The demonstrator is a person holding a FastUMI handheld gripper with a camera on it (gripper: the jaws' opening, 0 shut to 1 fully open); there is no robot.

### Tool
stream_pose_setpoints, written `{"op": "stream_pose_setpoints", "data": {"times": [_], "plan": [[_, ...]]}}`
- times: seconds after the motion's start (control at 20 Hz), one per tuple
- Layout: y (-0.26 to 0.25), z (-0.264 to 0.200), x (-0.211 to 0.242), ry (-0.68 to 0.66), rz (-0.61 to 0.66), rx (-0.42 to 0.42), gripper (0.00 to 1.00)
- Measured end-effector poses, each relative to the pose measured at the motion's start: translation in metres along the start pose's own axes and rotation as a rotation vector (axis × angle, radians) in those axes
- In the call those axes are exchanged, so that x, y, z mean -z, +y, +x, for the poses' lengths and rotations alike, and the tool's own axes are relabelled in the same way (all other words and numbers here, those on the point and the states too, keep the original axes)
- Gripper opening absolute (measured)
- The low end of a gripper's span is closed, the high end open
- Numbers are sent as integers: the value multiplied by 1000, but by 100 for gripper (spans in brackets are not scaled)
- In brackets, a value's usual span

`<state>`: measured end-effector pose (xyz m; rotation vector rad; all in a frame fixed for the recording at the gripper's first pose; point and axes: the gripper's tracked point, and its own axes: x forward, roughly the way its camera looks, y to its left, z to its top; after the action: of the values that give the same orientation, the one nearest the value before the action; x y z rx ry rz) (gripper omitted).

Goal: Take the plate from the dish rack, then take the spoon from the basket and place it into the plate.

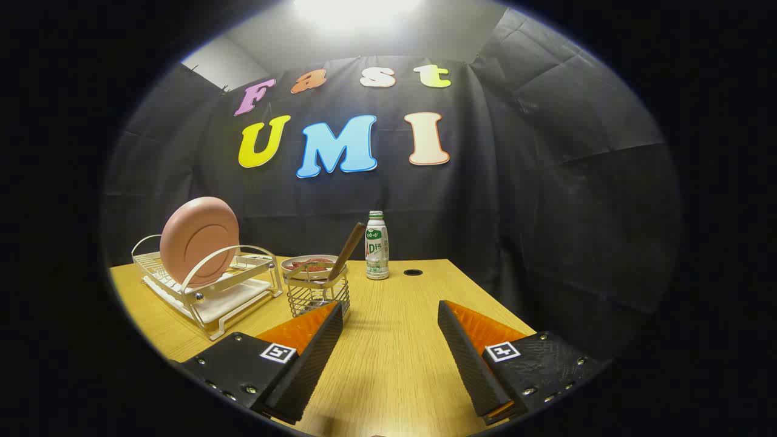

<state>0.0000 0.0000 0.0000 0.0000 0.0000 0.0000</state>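
A pink plate (199, 240) stands on edge in a white wire dish rack (209, 288) at the left of the wooden table. To the rack's right stands a small wire basket (317, 295) with a brown spoon handle (347, 250) sticking up out of it, leaning right. My gripper (390, 311) is open, its fingers spread wide above the table with nothing between them. The basket sits just ahead of the left finger (315, 346); the rack and plate lie further left and beyond.
A shallow bowl (309, 264) with red contents sits behind the basket. A white bottle with a green label (376, 246) stands at the table's back, beside a dark round hole (413, 272) in the tabletop. Bare wood (388, 340) lies ahead of the fingers.
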Motion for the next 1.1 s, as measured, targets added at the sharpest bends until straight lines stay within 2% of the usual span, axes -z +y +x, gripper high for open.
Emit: {"op": "stream_pose_setpoints", "data": {"times": [0.2,0.3,0.55,0.8,1.1], "plan": [[-2,34,-6,-11,31,-7,98],[-3,53,-21,-68,56,-13,98],[-15,85,-65,-131,-34,37,97],[-25,57,-113,-145,-57,62,97],[-13,0,-155,-79,-88,72,97]]}}
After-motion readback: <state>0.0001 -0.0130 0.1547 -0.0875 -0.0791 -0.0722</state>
